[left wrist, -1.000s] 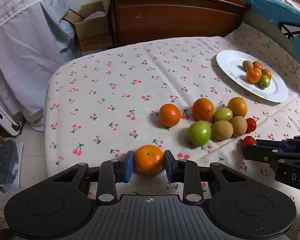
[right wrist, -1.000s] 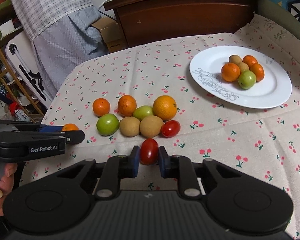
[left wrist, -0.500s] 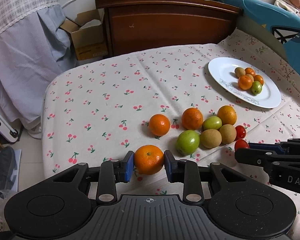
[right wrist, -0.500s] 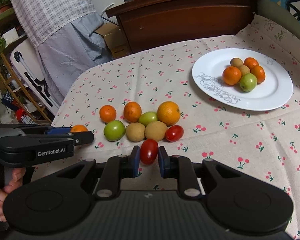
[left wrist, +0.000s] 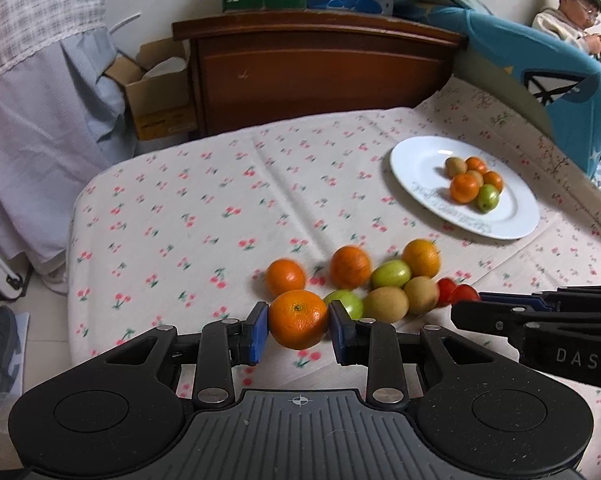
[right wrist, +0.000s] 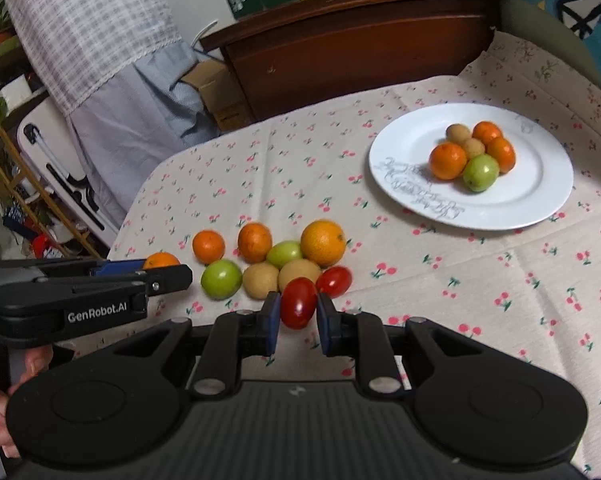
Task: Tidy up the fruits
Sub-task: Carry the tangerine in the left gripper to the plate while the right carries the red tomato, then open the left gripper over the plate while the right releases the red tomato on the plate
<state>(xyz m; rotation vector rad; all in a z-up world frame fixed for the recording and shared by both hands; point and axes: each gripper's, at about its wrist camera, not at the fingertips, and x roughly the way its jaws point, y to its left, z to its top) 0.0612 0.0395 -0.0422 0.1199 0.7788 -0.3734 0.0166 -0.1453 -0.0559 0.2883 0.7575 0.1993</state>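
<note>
Left gripper point(left wrist: 298, 326): jaws clamped on a mandarin point(left wrist: 298, 319), bottom centre of the left wrist view, lifted off the cherry-print counter point(left wrist: 204, 216). Right gripper point(right wrist: 297, 314): jaws pinched on a red cherry tomato point(right wrist: 298, 302), bottom centre of the right wrist view. Just behind it, mid-frame, a loose cluster: second cherry tomato point(right wrist: 334, 281), two brown fruits, two green ones, three oranges. Left gripper's side shows at lower left, a hand point(right wrist: 0, 412) under it. Further back, upper right: white plate point(right wrist: 540, 196) with six small fruits piled together. Wooden headboard point(right wrist: 356, 40) behind.
</note>
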